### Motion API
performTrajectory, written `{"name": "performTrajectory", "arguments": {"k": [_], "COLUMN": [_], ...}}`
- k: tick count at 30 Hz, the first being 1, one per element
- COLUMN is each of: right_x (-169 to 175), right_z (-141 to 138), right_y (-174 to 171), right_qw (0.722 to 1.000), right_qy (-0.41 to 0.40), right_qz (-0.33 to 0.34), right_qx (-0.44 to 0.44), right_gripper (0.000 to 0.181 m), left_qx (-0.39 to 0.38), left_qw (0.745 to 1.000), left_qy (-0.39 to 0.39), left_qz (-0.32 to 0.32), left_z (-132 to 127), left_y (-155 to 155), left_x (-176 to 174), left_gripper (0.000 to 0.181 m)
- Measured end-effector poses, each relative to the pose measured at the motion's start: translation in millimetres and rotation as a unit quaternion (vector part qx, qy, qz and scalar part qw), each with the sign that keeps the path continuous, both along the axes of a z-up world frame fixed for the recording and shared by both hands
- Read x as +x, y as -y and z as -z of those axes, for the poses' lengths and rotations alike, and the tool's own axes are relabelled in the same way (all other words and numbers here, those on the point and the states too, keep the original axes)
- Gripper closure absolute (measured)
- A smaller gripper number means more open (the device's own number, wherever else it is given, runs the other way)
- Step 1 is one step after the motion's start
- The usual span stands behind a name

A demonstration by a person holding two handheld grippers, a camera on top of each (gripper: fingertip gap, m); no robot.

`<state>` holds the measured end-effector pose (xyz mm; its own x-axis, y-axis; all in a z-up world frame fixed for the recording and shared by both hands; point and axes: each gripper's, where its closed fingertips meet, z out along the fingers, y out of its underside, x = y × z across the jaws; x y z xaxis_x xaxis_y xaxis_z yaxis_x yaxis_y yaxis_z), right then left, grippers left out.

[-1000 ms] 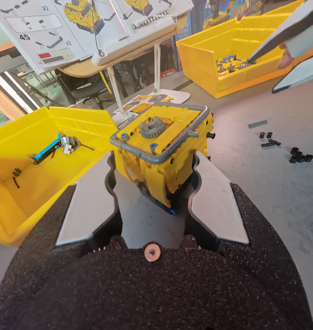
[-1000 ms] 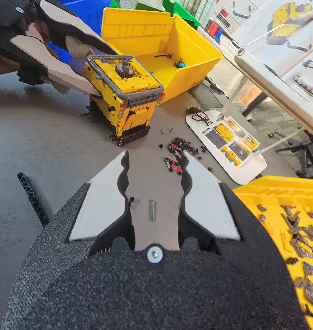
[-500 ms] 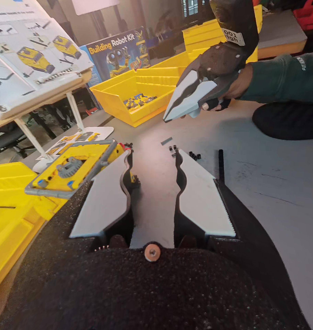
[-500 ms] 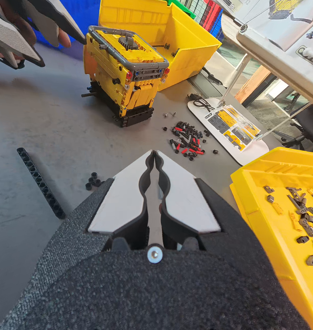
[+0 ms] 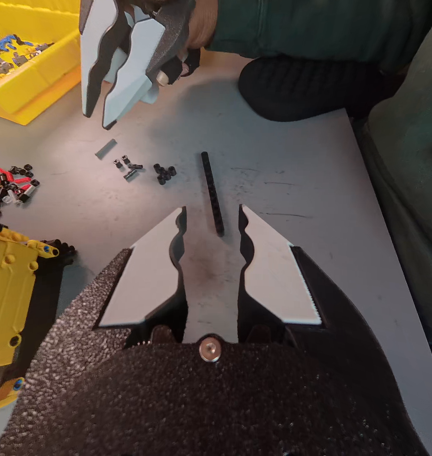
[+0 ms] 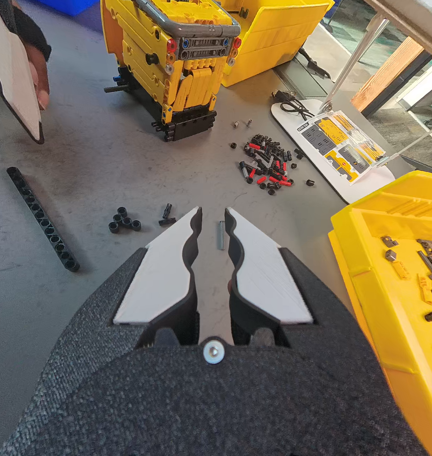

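Left wrist view has the left gripper (image 5: pixel 212 206) released, jaws wide apart and empty, low over the table (image 5: pixel 296 160). A second ago these jaws stood around the yellow model (image 5: pixel 10 291); now they are off it and the model stands alone at their left side. The near end of a long black beam (image 5: pixel 212 193) lies between the fingertips, not touched by them. The beam is thin and straight, with a row of round holes, flat on the table.

The right gripper (image 6: pixel 213 209) was closed half a second ago and is now parted a little, also empty. A short grey axle (image 6: pixel 220 235) lies on the table between its fingers, close to the right one; contact I cannot tell. A cluster of black bushes (image 6: pixel 123 219) is just to the left, a pile of red and black pins (image 6: pixel 266 162) is farther ahead, and a yellow bin (image 6: pixel 358 308) with small parts stands at the right
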<state>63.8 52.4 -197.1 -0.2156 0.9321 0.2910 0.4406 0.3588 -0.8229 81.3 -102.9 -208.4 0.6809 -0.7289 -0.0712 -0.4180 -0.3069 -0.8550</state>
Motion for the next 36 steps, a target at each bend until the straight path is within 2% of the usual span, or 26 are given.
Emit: {"name": "performTrajectory", "arguments": {"k": [6, 13, 36], "right_x": [1.3, 1.2, -0.2], "right_z": [2.8, 4.9, 3.2], "right_y": [-4.8, -11.5, -15.1], "right_qw": [1.000, 1.000, 0.999], "right_qy": [0.006, 0.007, -0.011], "right_qz": [0.009, 0.025, 0.039], "right_qx": [0.000, 0.001, -0.002], "right_gripper": [0.164, 0.164, 0.164], "left_qx": [-0.039, -0.061, -0.050], "left_qw": [0.999, 0.995, 0.995], "left_qy": [-0.036, -0.077, -0.075], "left_qz": [0.001, -0.014, -0.052], "left_z": [17.2, 32.5, 29.3], "left_y": [1.7, 1.1, -0.7], "left_x": [2.2, -4.1, -26.9], "left_gripper": [0.148, 0.174, 0.174]}}
